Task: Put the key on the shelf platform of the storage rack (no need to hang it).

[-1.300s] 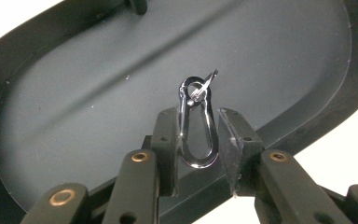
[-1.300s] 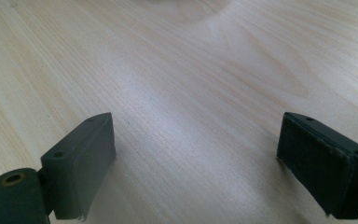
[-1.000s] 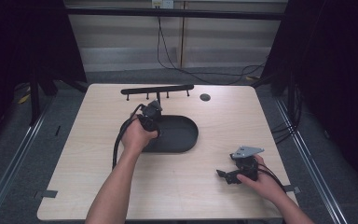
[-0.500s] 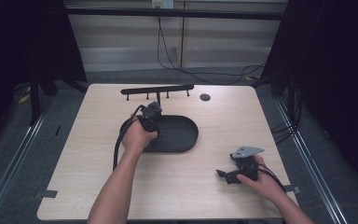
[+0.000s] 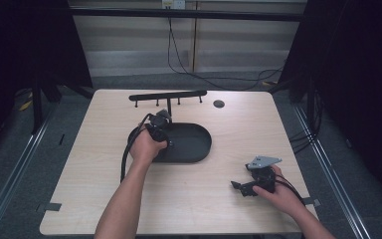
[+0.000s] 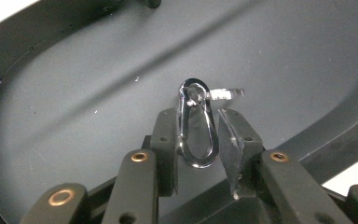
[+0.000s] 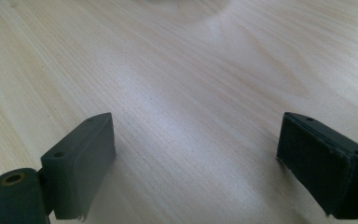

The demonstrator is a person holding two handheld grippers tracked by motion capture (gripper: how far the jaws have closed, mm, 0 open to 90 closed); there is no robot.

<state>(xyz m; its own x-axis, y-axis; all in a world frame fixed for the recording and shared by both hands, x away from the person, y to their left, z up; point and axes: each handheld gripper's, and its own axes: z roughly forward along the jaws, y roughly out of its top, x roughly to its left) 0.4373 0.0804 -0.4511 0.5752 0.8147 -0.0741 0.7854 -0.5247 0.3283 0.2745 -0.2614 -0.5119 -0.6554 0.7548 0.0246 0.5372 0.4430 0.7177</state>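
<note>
Two grippers at one wooden table [image 5: 104,199]. Left gripper [image 6: 200,135] down inside the black oval tray [image 5: 199,149], pinching a clear plastic carabiner clip [image 6: 196,123] between its pads, just above the tray floor. Right gripper [image 7: 196,163] well apart from the tray, toward its near right, resting low over bare wood, jaws spread wide with nothing between. Beyond the tray, a black hook rack [image 5: 168,95].

no readable text, labels or numbers (anywhere)

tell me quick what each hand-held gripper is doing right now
Left hand-held gripper: shut on a clear clip over the black tray.
Right hand-held gripper: open, holding nothing, over the table.
</note>
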